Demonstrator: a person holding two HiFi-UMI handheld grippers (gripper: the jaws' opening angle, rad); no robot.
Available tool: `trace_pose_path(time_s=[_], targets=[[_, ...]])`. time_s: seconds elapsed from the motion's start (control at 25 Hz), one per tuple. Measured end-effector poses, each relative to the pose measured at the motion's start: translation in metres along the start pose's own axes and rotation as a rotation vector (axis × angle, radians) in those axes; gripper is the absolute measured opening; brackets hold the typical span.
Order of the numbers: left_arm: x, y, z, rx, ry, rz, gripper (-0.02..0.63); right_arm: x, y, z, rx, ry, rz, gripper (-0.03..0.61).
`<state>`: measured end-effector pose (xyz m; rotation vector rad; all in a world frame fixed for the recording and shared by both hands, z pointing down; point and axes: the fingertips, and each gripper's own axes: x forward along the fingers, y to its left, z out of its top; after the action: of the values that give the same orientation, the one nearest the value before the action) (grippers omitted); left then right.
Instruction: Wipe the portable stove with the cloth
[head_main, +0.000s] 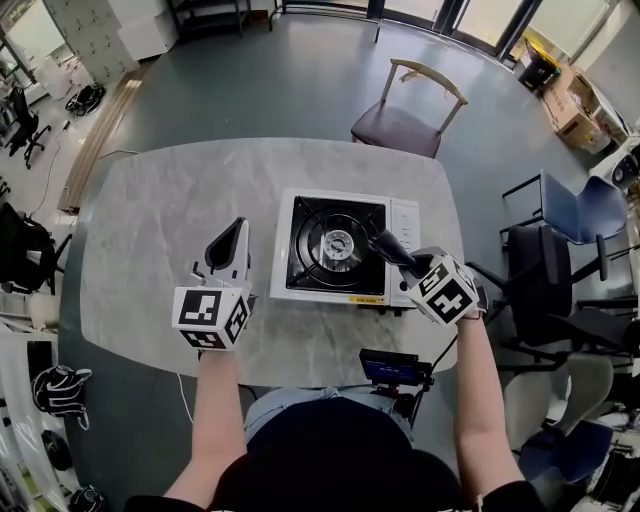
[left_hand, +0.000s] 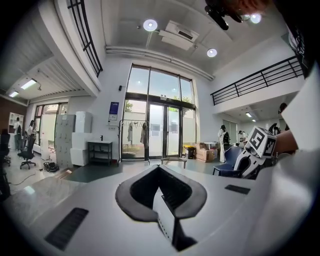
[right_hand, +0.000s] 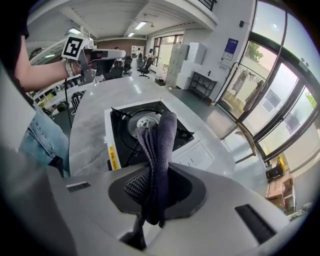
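A: Head view first. Where is everything sitting?

B: The portable stove (head_main: 310, 262) is sitting near the middle of the grey table (head_main: 150, 210), with its white control panel toward 3 o'clock. The right gripper (head_main: 405, 262) is hovering at the stove's 4 o'clock corner. The dark cloth (head_main: 382, 244) is poking out of it toward the burner (head_main: 338, 243) at 10 o'clock. The left gripper (head_main: 236, 232) is hanging over bare table at the stove's 9 o'clock, near it but apart.

A: And the left gripper view?

B: Its jaws are meeting tip to tip with nothing between them. It is pointing out into the room at 12 o'clock, not at the stove.

A: Right gripper view?

B: The jaws are clamping a folded bunch of the cloth, and the free end is standing out past the tips, over the black top. I cannot tell whether it is touching the stove.

A: How is the cloth going to handle?

B: It is looking soft, light and floppy, so I am judging that the long free end will be buckling under pressure. Gripping nearer the wiping end would be giving a firmer pad. The pan support (right_hand: 182, 134) has ribs that may be snagging it. The stove is looking light on a smooth top, so it may be sliding. The left gripper could be bracing the white rim at 9 o'clock.
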<state>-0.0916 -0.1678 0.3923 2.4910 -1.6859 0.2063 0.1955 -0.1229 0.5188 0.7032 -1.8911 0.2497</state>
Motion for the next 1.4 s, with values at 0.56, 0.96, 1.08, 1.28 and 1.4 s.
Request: trace_pose_path(time_s=[0.56, 0.96, 1.08, 1.28, 1.4], targets=[[-0.011, 0.03, -0.017, -0.012, 0.057, 0.129, 0.011, 0.064, -0.04, 0.052, -0.154, -0.009, 0.091, 0.064], [-0.014, 0.034, -0.025, -0.018, 0.087, 0.156, 0.011, 0.086, -0.043, 0.062, -0.17, -0.008, 0.116, 0.064], [-0.015, 0.032, -0.024, -0.017, 0.086, 0.152, 0.011, 0.086, -0.038, 0.061, -0.164, -0.031, 0.119, 0.064], [-0.016, 0.024, -0.016, -0.002, 0.073, 0.124, 0.011, 0.083, -0.02, 0.056, -0.215, -0.007, 0.119, 0.064], [-0.018, 0.025, -0.011, 0.006, 0.064, 0.118, 0.011, 0.081, -0.01, 0.052, -0.224, 0.011, 0.126, 0.064]])
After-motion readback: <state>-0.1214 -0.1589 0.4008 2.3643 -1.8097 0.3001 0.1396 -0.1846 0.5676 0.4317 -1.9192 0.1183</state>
